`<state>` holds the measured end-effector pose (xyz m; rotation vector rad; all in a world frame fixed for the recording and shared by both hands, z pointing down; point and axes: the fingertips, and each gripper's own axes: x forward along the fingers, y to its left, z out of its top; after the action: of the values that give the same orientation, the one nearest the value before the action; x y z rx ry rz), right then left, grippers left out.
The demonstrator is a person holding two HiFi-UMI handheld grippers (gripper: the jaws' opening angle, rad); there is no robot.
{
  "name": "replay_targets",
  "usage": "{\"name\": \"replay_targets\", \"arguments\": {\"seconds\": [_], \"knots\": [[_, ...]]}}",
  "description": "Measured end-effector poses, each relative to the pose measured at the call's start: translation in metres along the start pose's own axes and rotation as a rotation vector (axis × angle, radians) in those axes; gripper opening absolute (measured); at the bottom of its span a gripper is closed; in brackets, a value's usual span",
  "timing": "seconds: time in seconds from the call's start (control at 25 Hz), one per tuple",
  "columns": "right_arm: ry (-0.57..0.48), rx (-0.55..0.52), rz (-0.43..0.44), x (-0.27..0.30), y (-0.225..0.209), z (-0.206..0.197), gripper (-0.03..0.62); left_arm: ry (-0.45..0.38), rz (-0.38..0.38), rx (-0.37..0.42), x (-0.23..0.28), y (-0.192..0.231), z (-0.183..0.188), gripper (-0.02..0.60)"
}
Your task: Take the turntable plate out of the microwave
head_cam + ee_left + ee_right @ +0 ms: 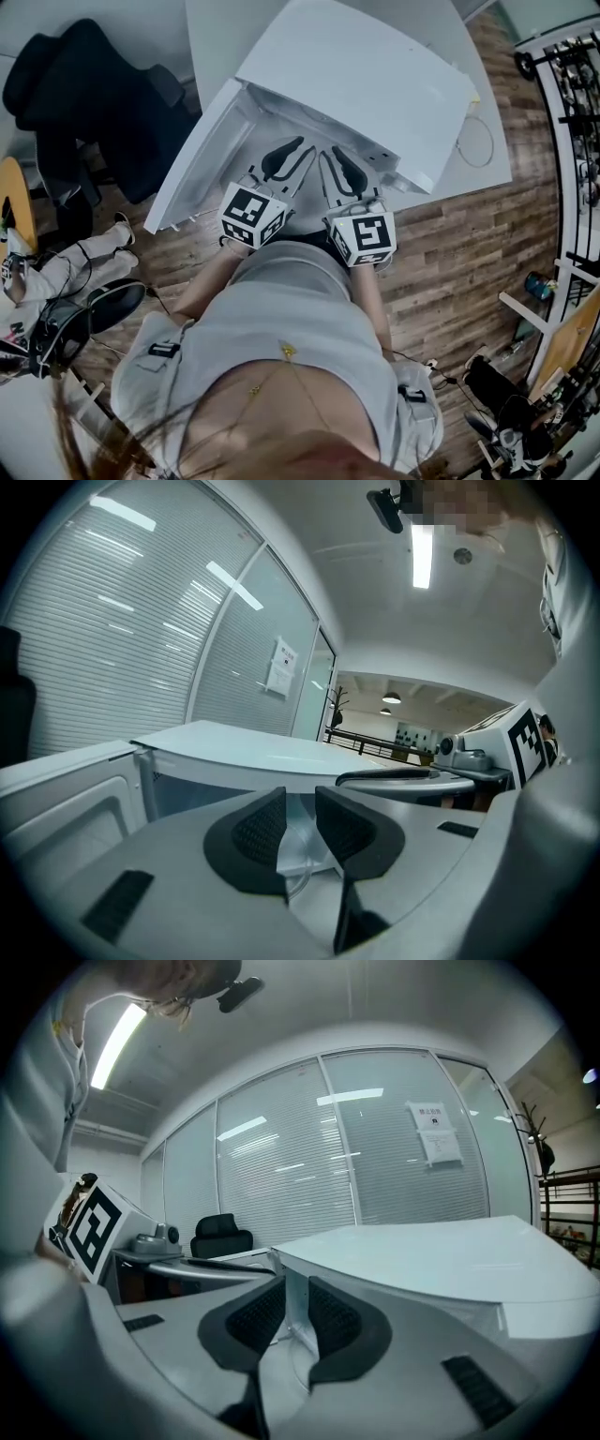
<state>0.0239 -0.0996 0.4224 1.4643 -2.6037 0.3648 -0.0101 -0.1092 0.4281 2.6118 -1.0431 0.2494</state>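
The white microwave [366, 75] stands on a white table with its door [197, 159] swung open to the left. Both grippers reach into its front opening side by side. My left gripper [286, 161] [300, 819] has its black pads closed on the thin rim of the clear glass turntable plate [292, 860]. My right gripper [339, 171] [295, 1309] grips the same plate's rim [293, 1335] between its pads. In the head view the plate itself is hard to make out between the grippers. The left gripper view also shows the other gripper's marker cube [525, 742] at the right.
The open door [66, 799] stands close to the left of my left gripper. The table [487, 141] carries a looped cable behind the microwave. A black office chair [84, 84] and a seated person [56, 272] are at the left. Shelving and clutter line the right side.
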Motion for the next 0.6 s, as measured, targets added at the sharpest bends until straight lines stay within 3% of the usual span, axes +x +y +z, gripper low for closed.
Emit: {"name": "replay_targets", "arguments": {"seconds": [0.6], "knots": [[0.140,0.128,-0.036,0.029,-0.010,-0.071,0.083,0.151,0.020,-0.063,0.019,0.033,-0.067,0.097]]}}
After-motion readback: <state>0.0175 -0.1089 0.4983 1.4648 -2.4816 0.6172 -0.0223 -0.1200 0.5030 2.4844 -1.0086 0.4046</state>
